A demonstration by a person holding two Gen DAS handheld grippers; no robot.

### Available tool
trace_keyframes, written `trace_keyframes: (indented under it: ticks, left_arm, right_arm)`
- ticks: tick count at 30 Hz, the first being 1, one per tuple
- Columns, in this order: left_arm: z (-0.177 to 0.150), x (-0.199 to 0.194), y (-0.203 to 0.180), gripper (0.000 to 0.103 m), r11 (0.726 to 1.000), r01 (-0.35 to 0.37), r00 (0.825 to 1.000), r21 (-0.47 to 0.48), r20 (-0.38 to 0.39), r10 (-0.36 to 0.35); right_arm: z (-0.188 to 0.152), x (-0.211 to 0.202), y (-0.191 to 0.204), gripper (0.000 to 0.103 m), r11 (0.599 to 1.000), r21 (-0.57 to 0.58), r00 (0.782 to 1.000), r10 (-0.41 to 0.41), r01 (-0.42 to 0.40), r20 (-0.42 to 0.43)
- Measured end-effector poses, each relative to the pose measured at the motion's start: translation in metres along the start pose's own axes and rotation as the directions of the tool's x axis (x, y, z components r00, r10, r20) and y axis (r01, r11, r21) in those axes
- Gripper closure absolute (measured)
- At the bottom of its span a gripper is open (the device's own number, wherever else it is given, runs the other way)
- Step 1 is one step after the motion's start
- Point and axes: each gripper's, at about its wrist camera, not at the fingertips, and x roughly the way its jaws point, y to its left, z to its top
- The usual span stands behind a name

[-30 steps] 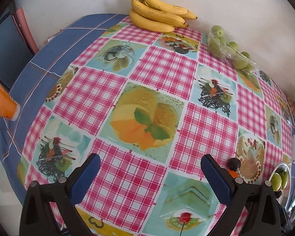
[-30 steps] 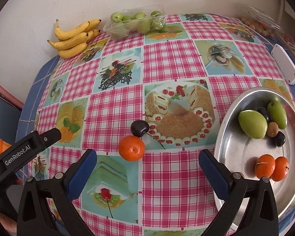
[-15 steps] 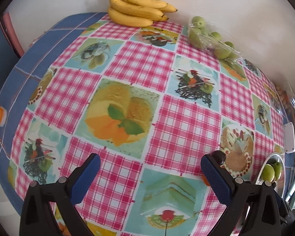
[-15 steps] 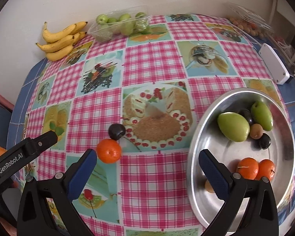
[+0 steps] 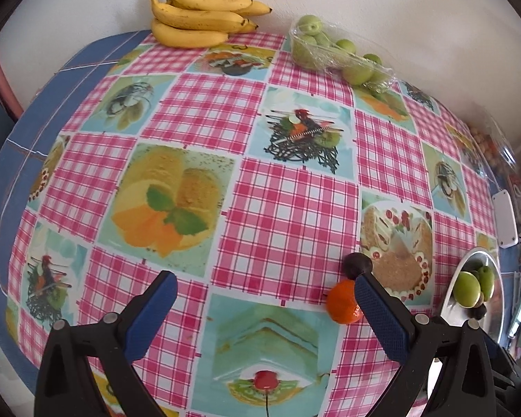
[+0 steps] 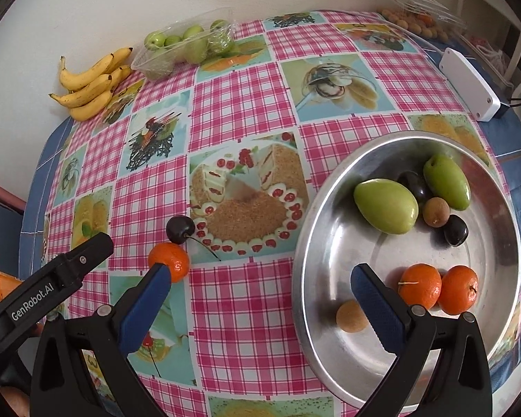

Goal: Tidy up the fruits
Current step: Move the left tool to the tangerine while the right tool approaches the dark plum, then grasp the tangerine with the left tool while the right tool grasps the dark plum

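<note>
Left gripper [image 5: 264, 292]: jaws spread wide, holding nothing, above the tablecloth [image 5: 288, 208]
Right gripper [image 6: 260, 285]: released, empty
Loose orange [image 6: 169, 261]: on the cloth at 9 o'clock of the metal bowl [image 6: 316, 243], touching a dark cherry [image 6: 180, 229] at its 12 o'clock
Bowl contents: two green fruits, two oranges, small dark and brown fruits
Bananas [image 5: 198, 17]: far edge, 11 o'clock in the left view
</note>
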Motion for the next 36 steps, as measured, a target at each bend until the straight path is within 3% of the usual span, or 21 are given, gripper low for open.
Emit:
trace_keyframes:
  ticks: [23,27,36]
  left_arm:
    - [-0.006,0.025,-0.017,0.002,0.999,0.049,0.996,0.023,-0.077,-0.047]
    - [-0.007,0.031,-0.021,0.013,0.996,0.083,0.992,0.012,-0.1,-0.081]
    - [-0.01,0.039,-0.031,0.02,0.989,0.146,0.98,-0.002,-0.135,-0.145]
  right_arm:
    - [-0.001,0.002,-0.011,0.0,0.999,0.011,0.998,-0.05,0.051,-0.036]
    - [-0.001,-0.001,-0.014,0.0,0.997,0.014,0.997,-0.074,0.075,-0.03]
    - [-0.002,-0.001,-0.021,0.0,0.997,0.031,0.996,-0.076,0.077,-0.038]
